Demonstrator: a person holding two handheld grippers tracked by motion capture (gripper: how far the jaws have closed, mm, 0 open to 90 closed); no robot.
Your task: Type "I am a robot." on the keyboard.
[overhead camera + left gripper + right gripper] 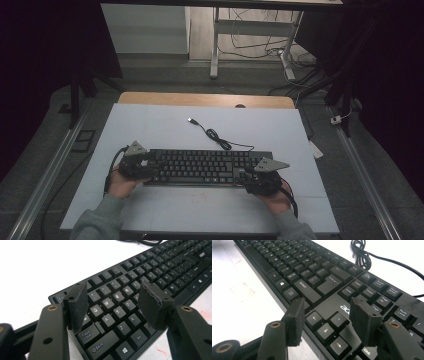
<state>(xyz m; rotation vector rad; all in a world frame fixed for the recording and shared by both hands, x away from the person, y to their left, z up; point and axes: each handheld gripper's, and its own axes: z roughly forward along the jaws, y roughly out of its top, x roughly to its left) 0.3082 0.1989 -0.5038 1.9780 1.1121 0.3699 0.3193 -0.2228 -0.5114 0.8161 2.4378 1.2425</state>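
Hovering our left gripper (pixel 113 302) and right gripper (pixel 332 316), both spread and holding nothing, over the ends of the black Acer keyboard (pixel 207 166) lying mid-table, we judge it light, stiff (keys wobble), best pinched by its end edges.

The high view looked forward and down from above the person's side, taking in the whole white table (pixel 165 125). The left gripper view sat low and close over the keyboard (pixel 130 297), at its end toward nine o'clock, facing about two o'clock along the keys. The right gripper view sat close over the three o'clock end (pixel 319 282), facing about ten o'clock. All three views shared the keyboard (pixel 202 166).
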